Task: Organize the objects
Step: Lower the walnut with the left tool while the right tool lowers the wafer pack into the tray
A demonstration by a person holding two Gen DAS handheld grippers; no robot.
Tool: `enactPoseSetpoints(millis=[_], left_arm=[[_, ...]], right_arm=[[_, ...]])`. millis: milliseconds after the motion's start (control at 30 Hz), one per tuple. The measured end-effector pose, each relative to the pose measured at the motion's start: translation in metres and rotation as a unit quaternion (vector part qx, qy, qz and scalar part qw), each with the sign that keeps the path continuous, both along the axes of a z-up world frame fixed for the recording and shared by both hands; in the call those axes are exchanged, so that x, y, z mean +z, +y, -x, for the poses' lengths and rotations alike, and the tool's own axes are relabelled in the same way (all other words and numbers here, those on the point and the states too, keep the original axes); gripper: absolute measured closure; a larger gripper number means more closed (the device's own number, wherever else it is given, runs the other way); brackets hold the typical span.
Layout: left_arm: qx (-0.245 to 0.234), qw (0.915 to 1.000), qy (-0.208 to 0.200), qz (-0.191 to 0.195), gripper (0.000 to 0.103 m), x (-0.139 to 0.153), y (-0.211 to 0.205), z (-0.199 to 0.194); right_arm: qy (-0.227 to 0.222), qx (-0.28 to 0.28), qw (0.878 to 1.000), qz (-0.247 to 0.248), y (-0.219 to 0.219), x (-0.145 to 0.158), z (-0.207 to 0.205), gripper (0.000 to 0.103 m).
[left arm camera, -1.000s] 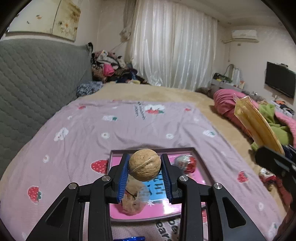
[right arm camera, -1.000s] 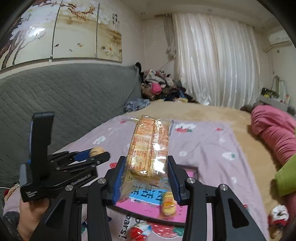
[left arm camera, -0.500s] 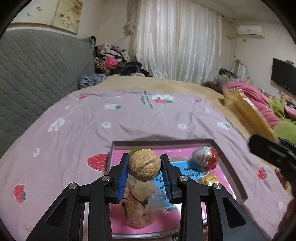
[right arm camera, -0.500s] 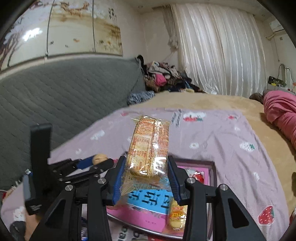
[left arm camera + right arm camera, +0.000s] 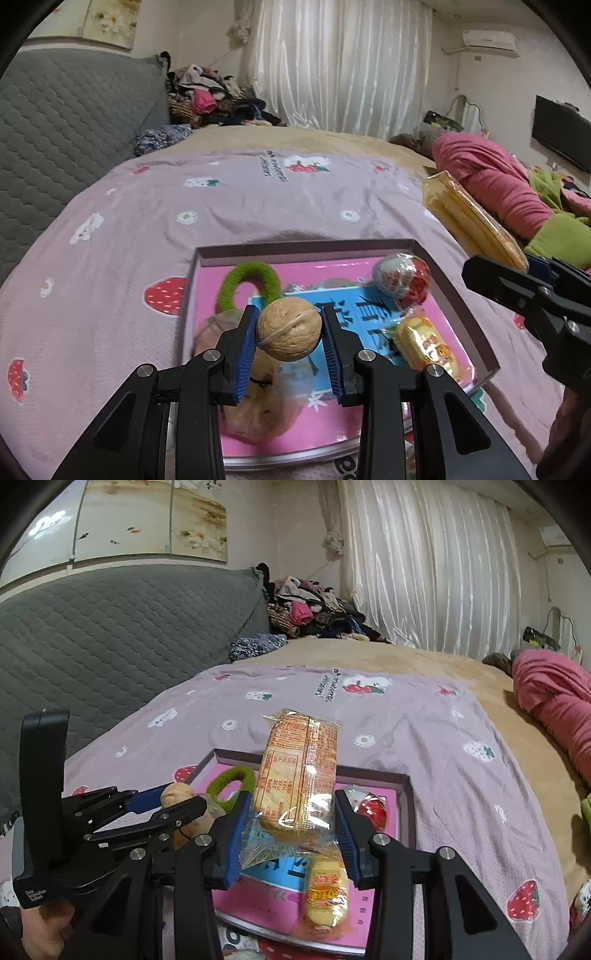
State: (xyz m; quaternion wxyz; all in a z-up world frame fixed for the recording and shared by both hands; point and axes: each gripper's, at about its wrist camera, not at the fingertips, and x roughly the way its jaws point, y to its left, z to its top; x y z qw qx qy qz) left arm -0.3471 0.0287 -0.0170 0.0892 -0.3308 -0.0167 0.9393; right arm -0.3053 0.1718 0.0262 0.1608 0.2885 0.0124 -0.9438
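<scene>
My left gripper [image 5: 289,338] is shut on a brown walnut [image 5: 289,328] and holds it above the pink tray [image 5: 306,245] on the bed. My right gripper [image 5: 293,829] is shut on a long yellow cracker pack [image 5: 299,771] and holds it above the same tray [image 5: 406,805]. In the tray lie a green ring [image 5: 251,282], a red-and-white foil egg [image 5: 402,277], a yellow wrapped snack [image 5: 424,343] and a clear bag [image 5: 255,417] under the walnut. The left gripper with the walnut [image 5: 177,794] shows in the right wrist view, and the cracker pack [image 5: 469,218] in the left wrist view.
The tray rests on a purple strawberry-print sheet [image 5: 221,199]. A grey quilted headboard [image 5: 66,110] is on the left. A clothes pile [image 5: 207,96] lies at the back. Pink and green bedding [image 5: 517,192] is on the right.
Both grippers have moved forward and down over the tray, each keeping its load. The tray's contents now show more fully, including the green ring.
</scene>
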Motion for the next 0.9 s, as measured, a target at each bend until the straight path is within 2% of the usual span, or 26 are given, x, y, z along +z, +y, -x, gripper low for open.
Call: enactPoseSetpoints(millis=[400, 500, 733, 900], left_arm=[[-0.039, 0.9984, -0.04, 0.003, 0.068, -0.019, 0.028, 0.003], [-0.039, 0.9985, -0.038, 0.011, 0.069, -0.019, 0.03, 0.002], [-0.035, 0.9967, -0.071, 0.019, 0.068, -0.034, 0.031, 0.01], [-0.03, 0.9955, -0.085, 0.03, 0.068, -0.043, 0.031, 0.013]], right_arm=[[-0.041, 0.001, 0.999, -0.022, -0.004, -0.025, 0.015, 0.059], [-0.052, 0.005, 0.998, -0.023, -0.005, -0.032, 0.02, 0.06], [-0.067, 0.012, 0.998, -0.016, -0.004, -0.041, 0.025, 0.059], [-0.078, 0.003, 0.996, -0.041, -0.005, -0.052, 0.032, 0.059]])
